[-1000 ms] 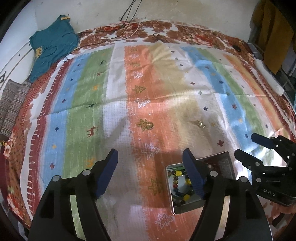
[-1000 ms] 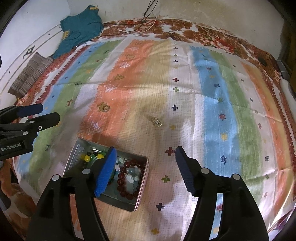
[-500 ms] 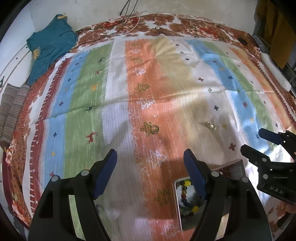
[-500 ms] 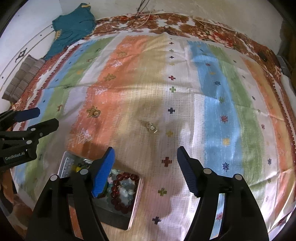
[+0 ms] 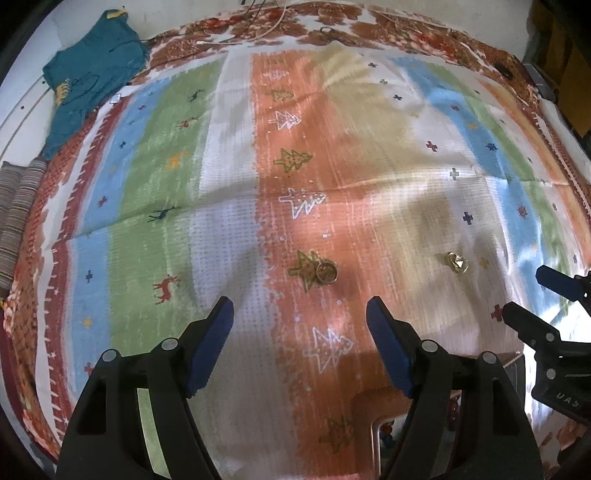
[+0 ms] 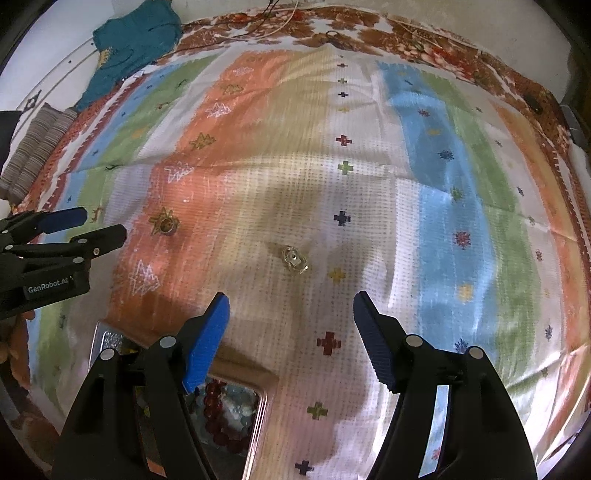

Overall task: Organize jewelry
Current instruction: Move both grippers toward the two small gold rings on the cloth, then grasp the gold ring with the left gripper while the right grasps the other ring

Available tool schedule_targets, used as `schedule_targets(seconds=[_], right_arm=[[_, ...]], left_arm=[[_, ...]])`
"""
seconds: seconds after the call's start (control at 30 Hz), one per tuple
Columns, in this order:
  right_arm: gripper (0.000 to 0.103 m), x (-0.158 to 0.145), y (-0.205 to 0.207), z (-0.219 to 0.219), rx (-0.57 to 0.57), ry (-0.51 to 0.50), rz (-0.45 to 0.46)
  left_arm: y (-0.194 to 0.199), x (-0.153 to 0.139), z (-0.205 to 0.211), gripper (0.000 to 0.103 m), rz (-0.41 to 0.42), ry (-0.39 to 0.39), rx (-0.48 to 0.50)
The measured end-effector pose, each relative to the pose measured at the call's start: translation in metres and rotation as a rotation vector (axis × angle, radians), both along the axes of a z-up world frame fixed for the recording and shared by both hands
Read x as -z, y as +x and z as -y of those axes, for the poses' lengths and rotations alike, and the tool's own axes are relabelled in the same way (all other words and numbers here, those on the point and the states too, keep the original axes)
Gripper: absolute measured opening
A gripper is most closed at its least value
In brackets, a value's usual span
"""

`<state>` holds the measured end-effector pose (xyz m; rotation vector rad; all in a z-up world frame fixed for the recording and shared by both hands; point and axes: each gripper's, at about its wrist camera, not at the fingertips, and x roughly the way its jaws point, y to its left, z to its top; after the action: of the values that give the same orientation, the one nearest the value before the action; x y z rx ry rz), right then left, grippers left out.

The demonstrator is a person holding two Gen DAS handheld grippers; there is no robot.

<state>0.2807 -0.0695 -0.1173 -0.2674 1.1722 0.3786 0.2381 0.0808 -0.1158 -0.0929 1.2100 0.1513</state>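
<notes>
Two gold rings lie on a striped cloth. A plain ring (image 5: 325, 272) (image 6: 167, 224) rests on the orange stripe, just beyond my left gripper (image 5: 300, 321), which is open and empty. A ring with a clear stone (image 5: 457, 262) (image 6: 294, 258) lies on the beige stripe ahead of my right gripper (image 6: 291, 317), also open and empty. A metal tin (image 6: 258, 413) (image 5: 373, 435) with bead bracelets sits under both grippers, mostly hidden by them. Each gripper shows in the other's view, the right one (image 5: 532, 295) and the left one (image 6: 99, 225).
The striped cloth (image 5: 229, 206) covers a floral bedspread (image 6: 406, 26). A teal garment (image 5: 92, 62) and a striped cushion (image 5: 18, 206) lie at the far left. Thin cables (image 5: 266, 26) run along the far edge by the wall.
Both grippers moved forward and lower over the cloth. The two rings look nearer and larger, and the tin has slid down beneath the fingers.
</notes>
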Motion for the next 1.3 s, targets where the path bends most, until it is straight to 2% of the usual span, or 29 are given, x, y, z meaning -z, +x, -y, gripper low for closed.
schedule_targets(seconds=[0.43, 0.63, 0.9, 1.0, 1.07, 1.17, 1.2, 1.3], right_arm=[[0.069, 0.025, 0.023, -0.008, -0.006, -0.019, -0.054], [0.069, 0.045, 0.034, -0.006, 0.006, -0.037, -0.092], [0.069, 0.055, 0.046, -0.015, 0.007, -0.037, -0.116], [0.069, 0.061, 0.049, -0.019, -0.001, -0.043, -0.123], [0.069, 0.062, 0.052, -0.019, -0.004, -0.044, -0.124], [0.069, 0.063, 0.055, -0.02, -0.003, -0.039, -0.126], [0.066, 0.064, 0.056, -0.02, -0.004, -0.041, -0.125], [0.054, 0.067, 0.057, -0.022, -0.007, -0.079, -0.113]], left_arm=[[0.028, 0.027, -0.001, 0.074, -0.048, -0.012, 0.014], [0.038, 0.037, -0.003, 0.071, -0.067, -0.039, 0.032], [0.051, 0.05, 0.002, 0.065, -0.099, -0.038, 0.058], [0.054, 0.055, 0.003, 0.06, -0.113, -0.036, 0.065], [0.057, 0.059, 0.002, 0.049, -0.126, -0.039, 0.064], [0.06, 0.061, 0.001, 0.049, -0.122, -0.039, 0.065], [0.061, 0.062, 0.002, 0.048, -0.121, -0.039, 0.067], [0.062, 0.064, 0.006, 0.036, -0.13, -0.022, 0.085]])
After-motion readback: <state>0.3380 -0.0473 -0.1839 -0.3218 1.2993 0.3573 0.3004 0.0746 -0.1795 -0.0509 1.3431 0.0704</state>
